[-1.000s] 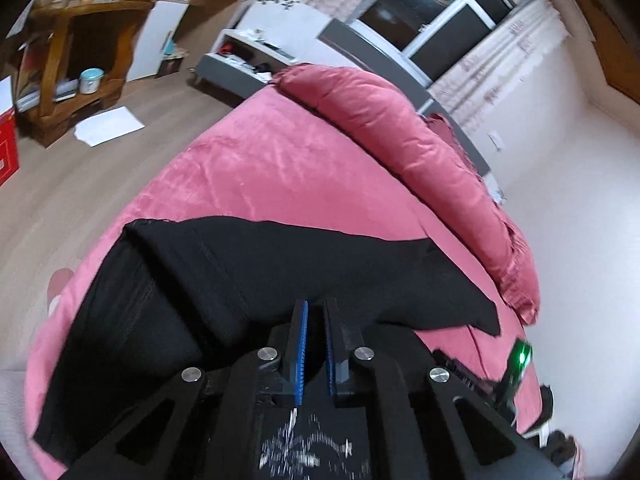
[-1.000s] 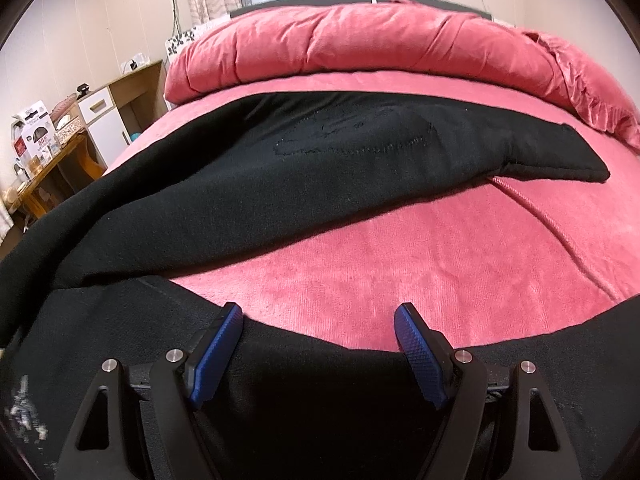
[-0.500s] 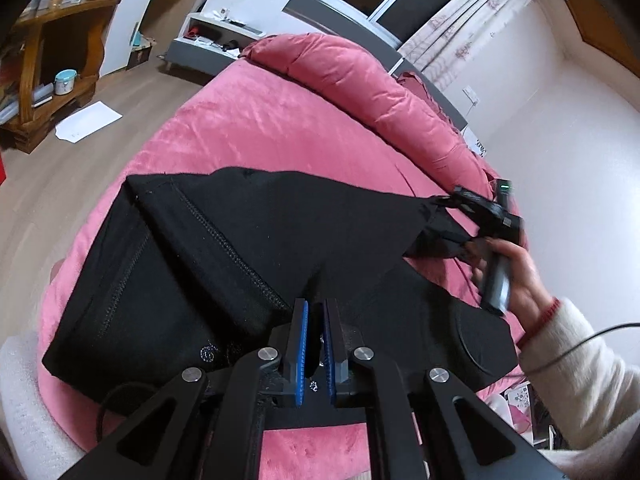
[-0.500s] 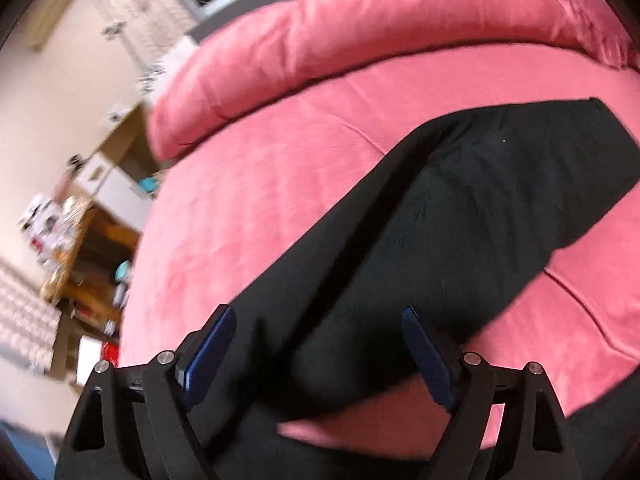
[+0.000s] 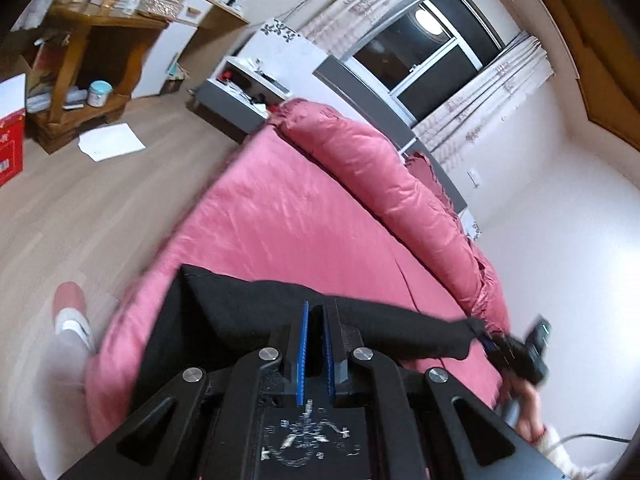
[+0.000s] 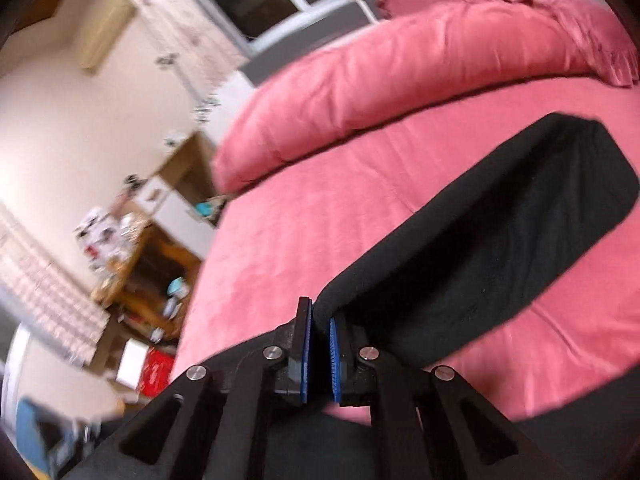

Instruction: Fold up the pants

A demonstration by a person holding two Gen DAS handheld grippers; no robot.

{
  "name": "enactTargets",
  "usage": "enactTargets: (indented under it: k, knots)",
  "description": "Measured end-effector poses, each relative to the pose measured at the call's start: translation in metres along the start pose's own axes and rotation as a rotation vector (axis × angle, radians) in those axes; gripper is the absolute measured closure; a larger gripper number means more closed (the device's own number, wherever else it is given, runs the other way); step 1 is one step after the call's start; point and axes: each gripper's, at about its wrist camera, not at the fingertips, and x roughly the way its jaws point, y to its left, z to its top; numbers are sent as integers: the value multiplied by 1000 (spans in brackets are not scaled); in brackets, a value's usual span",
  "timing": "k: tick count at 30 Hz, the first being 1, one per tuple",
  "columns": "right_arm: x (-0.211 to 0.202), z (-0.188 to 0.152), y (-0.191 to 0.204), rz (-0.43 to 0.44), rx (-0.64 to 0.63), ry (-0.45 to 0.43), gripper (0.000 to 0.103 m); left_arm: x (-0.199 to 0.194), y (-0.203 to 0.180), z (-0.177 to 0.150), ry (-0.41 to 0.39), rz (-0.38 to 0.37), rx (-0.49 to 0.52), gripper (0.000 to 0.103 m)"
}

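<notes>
Black pants (image 5: 256,316) lie across the near part of a pink bed (image 5: 288,220). My left gripper (image 5: 314,320) is shut on the pants' near edge, the blue pads pressed on black cloth. My right gripper (image 6: 319,328) is shut on the end of a pant leg (image 6: 500,240), which stretches away to the right over the bed. In the left wrist view the right gripper (image 5: 520,356) shows at the far right, holding the leg's end lifted off the bed.
A rolled pink duvet (image 5: 380,172) lies along the bed's far side. A wooden shelf unit (image 5: 80,60), a white paper (image 5: 112,142) and a red box (image 5: 10,148) stand on the wood floor at the left. A slippered foot (image 5: 70,312) is beside the bed.
My right gripper has shut on the pant leg's end; it was open half a second ago. Both views have swung, and the leg is now pulled taut between the two grippers.
</notes>
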Motion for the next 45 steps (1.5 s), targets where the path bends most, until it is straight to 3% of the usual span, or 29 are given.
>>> enactTargets:
  k: [4, 7, 13, 18, 20, 22, 26, 27, 28, 29, 30, 32, 33, 34, 37, 40, 45]
  knots:
    - [-30, -73, -1, -9, -40, 42, 95, -8, 21, -9, 25, 26, -42, 97]
    - [-26, -118, -9, -25, -18, 99, 95, -7, 40, -24, 73, 64, -89, 97]
    - [24, -178, -57, -32, 217, 294, 95, -2, 65, -55, 167, 147, -128, 97]
    - [21, -175, -72, 40, 316, 229, 93, -1, 63, -62, 196, 121, -132, 90]
    - [16, -174, -77, 47, 343, 202, 86, -1, 63, -62, 202, 103, -161, 76]
    - [8, -166, -91, 49, 383, 168, 71, -1, 62, -63, 205, 86, -177, 74]
    - [-9, -149, -117, 0, 419, 73, 66, 2, 61, -62, 209, 101, -176, 73]
    - [-12, -144, -123, -26, 419, 48, 66, 5, 61, -62, 211, 109, -180, 74]
    - [-15, -138, -133, -51, 429, 23, 66, 8, 59, -63, 221, 124, -173, 81]
    - [-17, -135, -141, -62, 442, 9, 66, 11, 57, -63, 232, 143, -149, 97]
    - [-18, -129, -151, -72, 462, -7, 66, 14, 53, -63, 248, 170, -107, 103]
    - [-21, -122, -168, -82, 504, -37, 77, 16, 44, -61, 253, 198, -35, 103]
    - [-23, -117, -171, -94, 501, -43, 93, 13, 39, -57, 242, 205, -8, 103]
    - [-25, -112, -169, -106, 480, -49, 96, 9, 33, -52, 225, 211, 16, 103]
    - [-40, -101, -138, -106, 373, -81, 96, -13, 25, -33, 156, 218, 60, 103]
    - [-59, -104, -111, -100, 299, -74, 96, -31, 35, -20, 116, 250, 39, 103]
    - [-48, -127, -114, -184, 270, 17, 96, -24, 46, -38, 206, 227, 11, 103]
